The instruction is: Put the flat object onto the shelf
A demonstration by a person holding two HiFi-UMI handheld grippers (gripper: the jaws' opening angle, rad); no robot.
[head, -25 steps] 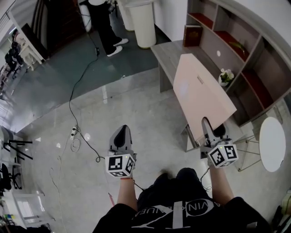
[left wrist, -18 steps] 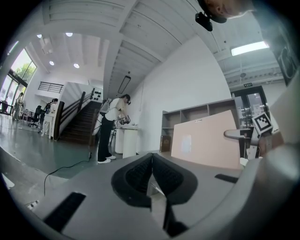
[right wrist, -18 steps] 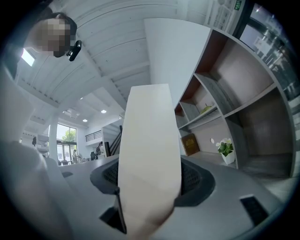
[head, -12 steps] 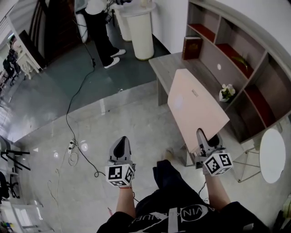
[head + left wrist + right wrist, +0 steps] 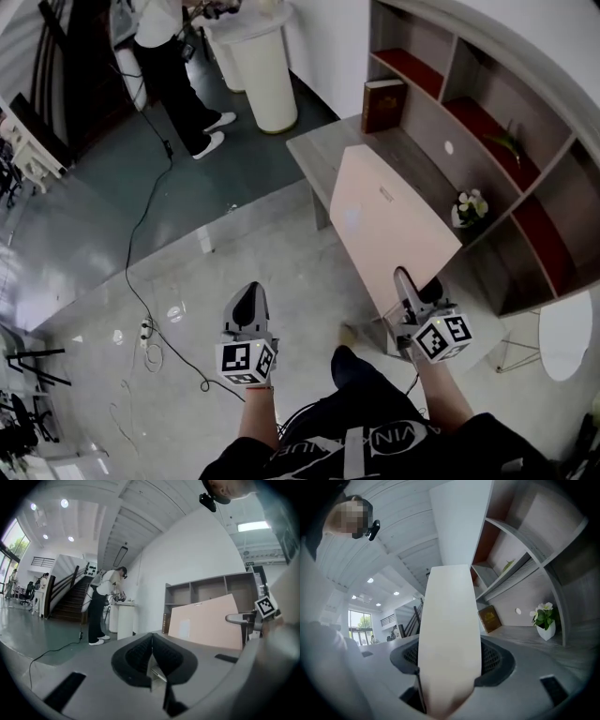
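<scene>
The flat object is a large pale pink board (image 5: 386,225), held out level-ish over the low grey ledge (image 5: 314,150) of the shelf unit (image 5: 469,112). My right gripper (image 5: 407,286) is shut on the board's near end. In the right gripper view the board's edge (image 5: 450,620) fills the space between the pads. My left gripper (image 5: 249,305) hangs over the floor to the board's left, shut and empty; its pads (image 5: 161,656) meet. The left gripper view shows the board (image 5: 206,620) in front of the shelf (image 5: 206,588).
A brown book (image 5: 382,105) leans in the shelf's far end, and a white pot of flowers (image 5: 468,208) stands on the ledge beside the board. A white round table (image 5: 565,334) is at right. A person (image 5: 169,66) stands by a white cylinder (image 5: 260,70); a cable (image 5: 141,225) crosses the floor.
Both grippers and the board have travelled forward toward the shelf unit, which now sits nearer and larger. The right grip on the board is unchanged; the left gripper stays shut.
</scene>
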